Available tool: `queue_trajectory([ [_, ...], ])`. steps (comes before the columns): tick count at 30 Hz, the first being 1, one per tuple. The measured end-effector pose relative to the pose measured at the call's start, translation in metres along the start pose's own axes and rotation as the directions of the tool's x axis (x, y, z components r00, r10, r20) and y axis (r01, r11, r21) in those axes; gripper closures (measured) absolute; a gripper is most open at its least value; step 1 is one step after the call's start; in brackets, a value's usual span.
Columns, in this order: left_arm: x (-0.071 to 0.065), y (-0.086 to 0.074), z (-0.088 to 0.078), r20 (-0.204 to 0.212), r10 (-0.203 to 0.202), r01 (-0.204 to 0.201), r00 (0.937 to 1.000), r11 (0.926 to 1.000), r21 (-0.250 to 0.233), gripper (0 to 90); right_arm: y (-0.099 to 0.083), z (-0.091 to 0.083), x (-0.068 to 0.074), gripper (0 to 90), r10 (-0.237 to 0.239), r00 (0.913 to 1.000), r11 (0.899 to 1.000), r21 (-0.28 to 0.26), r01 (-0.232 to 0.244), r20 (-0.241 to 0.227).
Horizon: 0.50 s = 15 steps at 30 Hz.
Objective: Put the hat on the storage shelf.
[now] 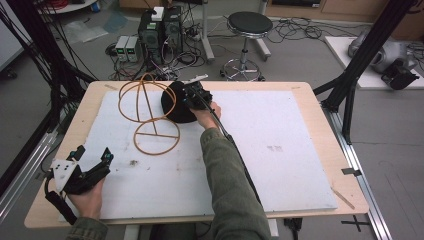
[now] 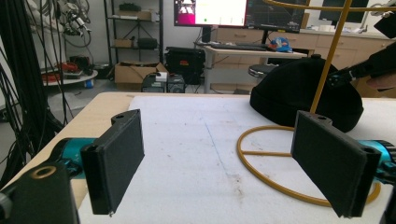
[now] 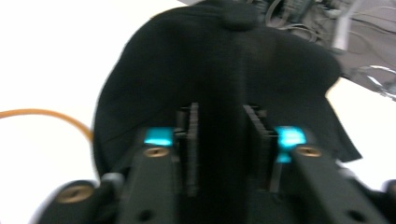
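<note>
Right hand-held gripper [image 3: 218,149] pinches black hat [image 3: 224,70] beside stand [image 1: 150,107].

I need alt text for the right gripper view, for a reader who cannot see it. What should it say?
The right gripper has its two black jaws closed on a raised fold of a black cap, which lies on a white table cover. A thin golden wire stand curves in at the left edge.
</note>
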<state>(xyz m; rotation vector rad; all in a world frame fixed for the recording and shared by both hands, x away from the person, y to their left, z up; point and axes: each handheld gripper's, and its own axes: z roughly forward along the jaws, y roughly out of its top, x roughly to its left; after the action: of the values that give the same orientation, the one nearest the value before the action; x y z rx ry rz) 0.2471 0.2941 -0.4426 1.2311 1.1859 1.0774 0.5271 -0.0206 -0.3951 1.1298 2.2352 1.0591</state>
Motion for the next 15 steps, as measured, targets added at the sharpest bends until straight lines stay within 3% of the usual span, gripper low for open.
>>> queue_trajectory([
  [3,0.0004,-0.0004,0.0004,0.004,0.004,-0.004,1.0000,1.0000,0.002,17.4,-0.0008,-0.0007,-0.0011,86.8,0.027,0.9996,1.000,0.015,-0.027,-0.006],
  [6,0.0015,-0.0007,0.0005,0.001,0.001,-0.001,1.0000,1.0000,0.000,17.4,-0.0004,-0.0029,0.0016,87.4,-0.012,0.9999,1.000,0.011,0.012,-0.002],
  [15,0.0001,0.0000,0.0001,0.004,0.005,-0.005,1.0000,0.9999,-0.009,18.0,-0.0006,-0.0035,0.0051,87.8,-0.003,0.9996,1.000,0.008,0.003,0.030],
])
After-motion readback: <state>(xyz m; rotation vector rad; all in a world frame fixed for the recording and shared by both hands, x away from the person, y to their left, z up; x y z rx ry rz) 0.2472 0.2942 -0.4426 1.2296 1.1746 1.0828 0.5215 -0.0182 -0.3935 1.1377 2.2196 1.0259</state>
